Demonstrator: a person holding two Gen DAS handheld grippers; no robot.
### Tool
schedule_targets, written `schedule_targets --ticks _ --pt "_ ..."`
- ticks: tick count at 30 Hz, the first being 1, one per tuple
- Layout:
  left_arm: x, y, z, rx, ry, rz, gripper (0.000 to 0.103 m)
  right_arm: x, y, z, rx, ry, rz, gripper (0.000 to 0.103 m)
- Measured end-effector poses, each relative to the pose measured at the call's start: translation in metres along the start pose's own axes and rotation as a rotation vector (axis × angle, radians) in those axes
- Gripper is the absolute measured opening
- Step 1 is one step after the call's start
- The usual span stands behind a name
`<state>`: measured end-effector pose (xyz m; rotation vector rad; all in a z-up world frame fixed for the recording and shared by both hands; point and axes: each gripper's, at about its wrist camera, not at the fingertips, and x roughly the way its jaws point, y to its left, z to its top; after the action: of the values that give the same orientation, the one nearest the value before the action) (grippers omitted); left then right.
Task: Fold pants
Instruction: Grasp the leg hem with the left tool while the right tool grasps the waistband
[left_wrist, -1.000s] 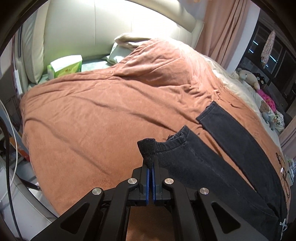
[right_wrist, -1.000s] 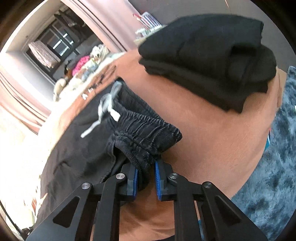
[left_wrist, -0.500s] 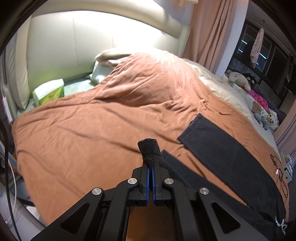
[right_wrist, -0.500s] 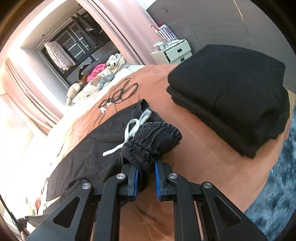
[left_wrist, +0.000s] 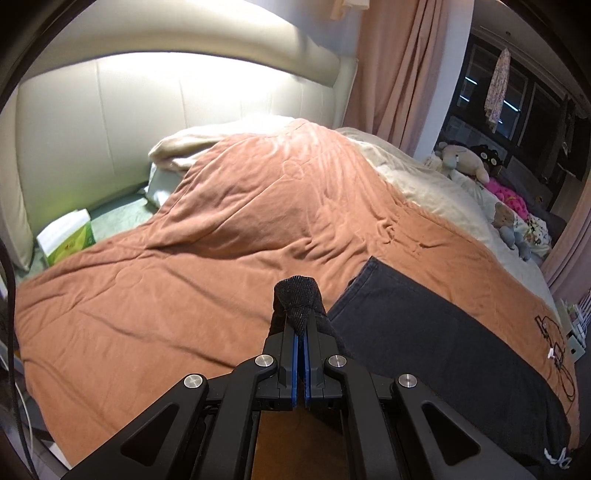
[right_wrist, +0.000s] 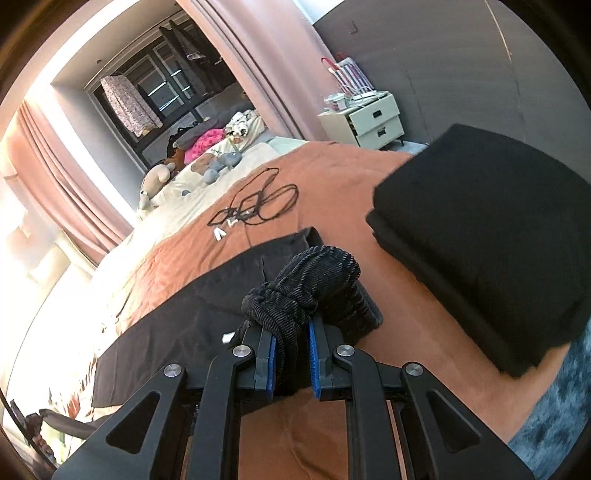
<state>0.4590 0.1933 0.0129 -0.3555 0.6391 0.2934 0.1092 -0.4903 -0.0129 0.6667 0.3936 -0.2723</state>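
Dark grey pants (left_wrist: 436, 332) lie stretched across the orange bedspread (left_wrist: 184, 288). My left gripper (left_wrist: 302, 334) is shut on a leg cuff (left_wrist: 297, 299), which pokes up between the blue pads, lifted off the bed. The other leg stays flat to the right. In the right wrist view my right gripper (right_wrist: 291, 332) is shut on the bunched elastic waistband (right_wrist: 314, 280), raised above the bedspread (right_wrist: 332, 192), with the rest of the pants (right_wrist: 192, 317) trailing down to the left.
A stack of folded black clothes (right_wrist: 487, 236) sits on the bed to the right of the waistband. A tangled black cable (right_wrist: 255, 206) lies beyond the pants. Pillows and a green tissue box (left_wrist: 66, 238) are at the headboard; soft toys (left_wrist: 465, 158) line the far side.
Both grippers have risen with the pants. The left cuff came up off the bed and toward the other leg. The waistband lifted; its white drawstring has dropped out of sight.
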Motion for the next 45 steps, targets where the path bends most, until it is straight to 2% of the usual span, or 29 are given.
schedule_targets --ticks 12,20,34,39,45 --pt "0.045 -0.058 0.049 0.042 -0.008 0.024 0.002 0.058 0.026 0.049 -0.036 0.027 -0.014 0.011" --pt "0.092 -0.089 0.074 0.037 0.028 0.041 0.002 0.110 0.045 0.081 -0.056 0.049 -0.037 0.011" --pt "0.214 -0.153 0.084 0.054 0.126 0.111 0.002 0.226 0.066 0.113 -0.070 0.106 -0.125 0.011" --pt "0.255 -0.164 0.077 0.046 0.161 0.139 0.002 0.265 0.065 0.116 -0.062 0.146 -0.163 0.011" --pt "0.287 -0.169 0.072 0.032 0.184 0.164 0.002 0.288 0.070 0.119 -0.081 0.162 -0.183 0.011"
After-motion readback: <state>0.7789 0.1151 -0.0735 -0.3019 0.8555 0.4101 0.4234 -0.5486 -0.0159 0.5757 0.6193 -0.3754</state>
